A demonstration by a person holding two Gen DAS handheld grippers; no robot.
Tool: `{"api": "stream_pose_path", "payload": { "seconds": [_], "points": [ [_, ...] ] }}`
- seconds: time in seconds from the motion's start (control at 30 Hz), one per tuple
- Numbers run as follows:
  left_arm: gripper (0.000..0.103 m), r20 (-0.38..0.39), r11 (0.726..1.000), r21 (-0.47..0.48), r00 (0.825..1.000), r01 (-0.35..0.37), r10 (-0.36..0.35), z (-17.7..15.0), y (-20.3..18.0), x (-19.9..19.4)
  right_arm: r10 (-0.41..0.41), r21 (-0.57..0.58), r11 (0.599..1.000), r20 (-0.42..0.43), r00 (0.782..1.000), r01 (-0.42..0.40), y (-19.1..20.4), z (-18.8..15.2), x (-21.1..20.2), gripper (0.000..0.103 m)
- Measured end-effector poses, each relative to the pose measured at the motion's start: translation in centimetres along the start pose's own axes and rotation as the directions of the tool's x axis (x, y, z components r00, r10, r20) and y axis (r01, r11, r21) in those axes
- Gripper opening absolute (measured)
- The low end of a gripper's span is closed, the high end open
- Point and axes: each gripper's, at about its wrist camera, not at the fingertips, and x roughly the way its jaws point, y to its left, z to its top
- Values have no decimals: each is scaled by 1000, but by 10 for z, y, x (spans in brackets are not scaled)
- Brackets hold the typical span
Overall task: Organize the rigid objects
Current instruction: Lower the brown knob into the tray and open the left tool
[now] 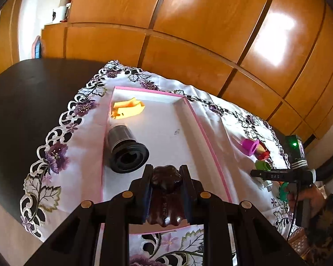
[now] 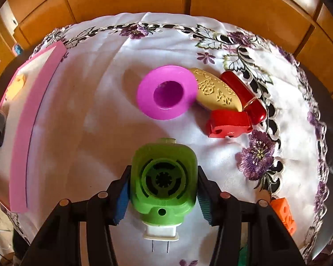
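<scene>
The green plug-in device, rigid, light, smooth plastic, is clamped at its flat sides by the right claw above the worktop cloth. A dark carved figurine, stiff and likely heavier, is clamped by the left claw over the pink-rimmed tray.

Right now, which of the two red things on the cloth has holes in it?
The red block, nearer the right gripper; the glossy red cylinder behind it shows no holes.
</scene>
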Motion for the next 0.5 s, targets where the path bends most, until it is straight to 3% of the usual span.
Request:
{"api": "stream_pose_path", "payload": {
  "seconds": [0.27,0.5],
  "points": [
    [24,2,1000,8,1000,3,-3,47,-9,32,-32,-46,998,11,999,32,3,-6,-5,53],
    [24,-47,999,15,998,-40,41,98,-13,100,-51,-76,996,23,998,52,12,-9,-6,53]
  ]
}}
